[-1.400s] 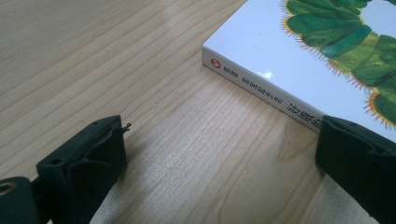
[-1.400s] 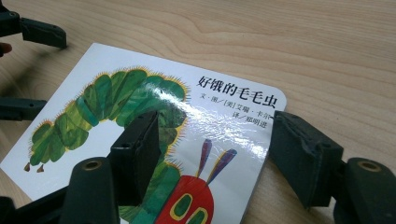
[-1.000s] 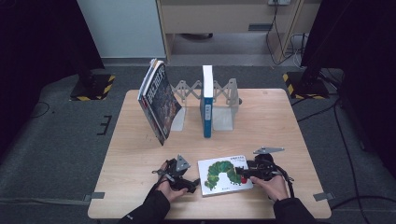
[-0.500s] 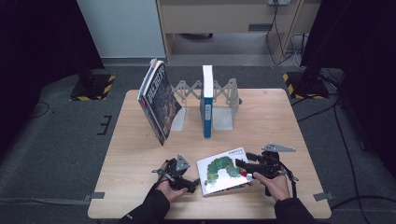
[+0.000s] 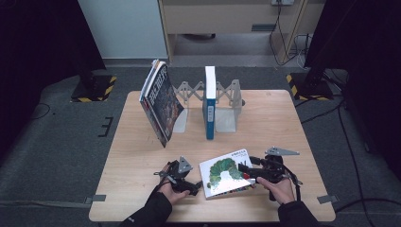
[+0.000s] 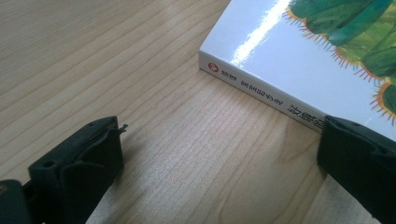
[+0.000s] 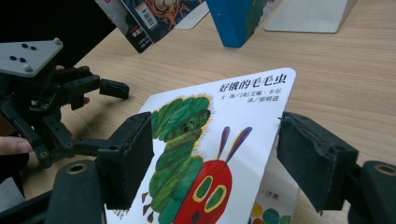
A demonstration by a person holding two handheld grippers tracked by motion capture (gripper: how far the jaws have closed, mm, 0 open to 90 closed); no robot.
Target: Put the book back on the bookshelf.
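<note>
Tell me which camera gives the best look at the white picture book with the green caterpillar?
The right gripper view: the white caterpillar picture book shows close, its title and red face legible. The high view shows it small, lying on the wooden table; the left gripper view shows just its spine corner.

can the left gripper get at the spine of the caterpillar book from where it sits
Probably yes: the left gripper stands open beside the caterpillar book, bare table before the spine.

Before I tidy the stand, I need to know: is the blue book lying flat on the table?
No: in the high view the blue book stands upright between the metal bookends.
</note>
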